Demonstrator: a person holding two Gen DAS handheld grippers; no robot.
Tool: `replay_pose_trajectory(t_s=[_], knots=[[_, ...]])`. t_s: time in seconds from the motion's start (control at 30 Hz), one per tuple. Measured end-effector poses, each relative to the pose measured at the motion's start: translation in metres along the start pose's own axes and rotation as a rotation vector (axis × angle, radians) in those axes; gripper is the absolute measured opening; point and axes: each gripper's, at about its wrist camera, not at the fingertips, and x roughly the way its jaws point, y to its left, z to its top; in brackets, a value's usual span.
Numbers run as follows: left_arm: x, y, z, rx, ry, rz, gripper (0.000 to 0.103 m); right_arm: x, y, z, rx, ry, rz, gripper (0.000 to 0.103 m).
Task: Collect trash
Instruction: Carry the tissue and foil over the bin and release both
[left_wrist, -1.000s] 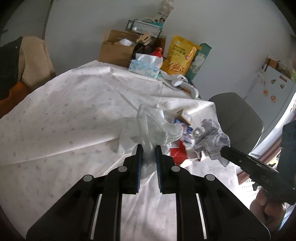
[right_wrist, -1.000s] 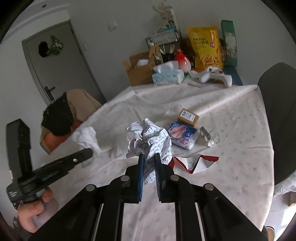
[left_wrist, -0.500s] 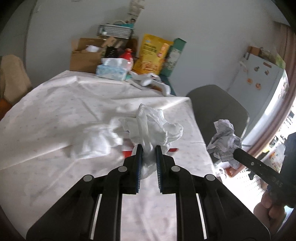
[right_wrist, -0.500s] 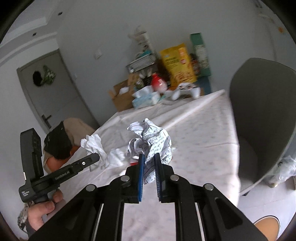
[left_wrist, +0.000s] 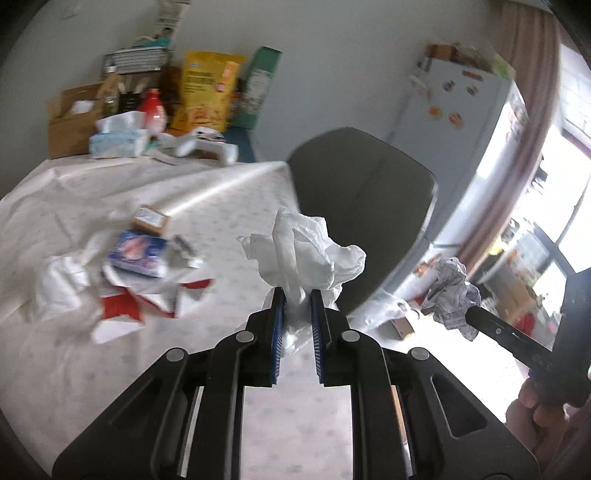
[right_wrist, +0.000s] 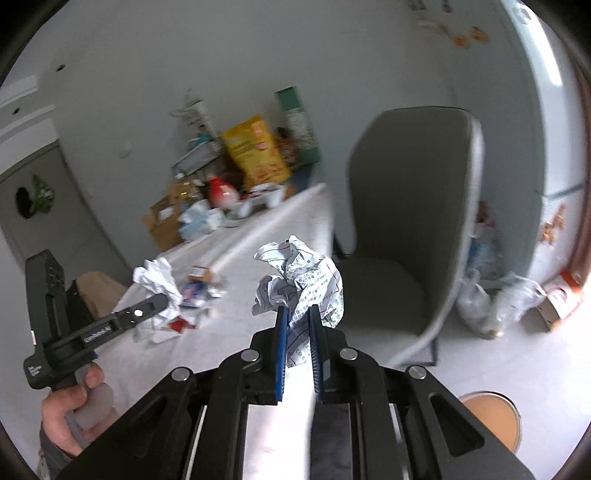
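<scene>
Two pieces of trash are now off the counter (left_wrist: 229, 406): the left hand-held gripper (left_wrist: 297, 295) is clenched on a white tissue (left_wrist: 306, 251), and the right hand-held gripper (right_wrist: 298, 314) grasps a printed paper ball (right_wrist: 303, 280). Since a second ago both have swung from the wrappers (left_wrist: 136, 254) toward the grey chair (right_wrist: 413, 221) and the floor (right_wrist: 517, 362), so I judge they carry the trash to a bin that is not in view.

Far tabletop clutter (left_wrist: 155, 110) & wrappers (left_wrist: 136, 254) blurred, labels unreadable; round orange obj (right_wrist: 491, 417) cut off by claw body.
</scene>
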Motion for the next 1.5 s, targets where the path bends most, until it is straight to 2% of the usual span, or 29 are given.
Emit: replay_pose_trajectory(t_s=[0.27, 0.5, 0.57, 0.63, 1.0, 1.1, 1.13, 1.17, 1.33, 1.5], knots=[[0.031, -0.06, -0.007, 0.078, 0.051, -0.078, 0.015, -0.015, -0.06, -0.015, 0.073, 0.017, -0.104, 0.012], [0.066, -0.11, -0.027, 0.143, 0.125, -0.151, 0.015, -0.022, -0.109, -0.038, 0.118, 0.05, -0.195, 0.012], [0.074, -0.119, -0.03, 0.156, 0.143, -0.16, 0.015, -0.021, -0.118, -0.045, 0.112, 0.066, -0.224, 0.012], [0.082, -0.131, -0.034, 0.187, 0.16, -0.155, 0.015, -0.019, -0.132, -0.054, 0.1, 0.089, -0.292, 0.012], [0.122, -0.18, -0.057, 0.276, 0.276, -0.205, 0.015, -0.006, -0.21, -0.103, 0.277, 0.172, -0.376, 0.013], [0.128, -0.185, -0.059, 0.288, 0.297, -0.212, 0.015, 0.003, -0.226, -0.117, 0.326, 0.204, -0.386, 0.025], [0.131, -0.188, -0.062, 0.296, 0.307, -0.215, 0.015, 0.004, -0.231, -0.121, 0.337, 0.204, -0.389, 0.044], [0.133, -0.191, -0.063, 0.301, 0.313, -0.216, 0.015, 0.003, -0.235, -0.125, 0.341, 0.199, -0.409, 0.056], [0.147, -0.209, -0.074, 0.341, 0.357, -0.229, 0.015, -0.006, -0.256, -0.138, 0.404, 0.183, -0.421, 0.057], [0.163, -0.23, -0.089, 0.37, 0.413, -0.256, 0.015, -0.03, -0.272, -0.135, 0.447, 0.133, -0.449, 0.059]])
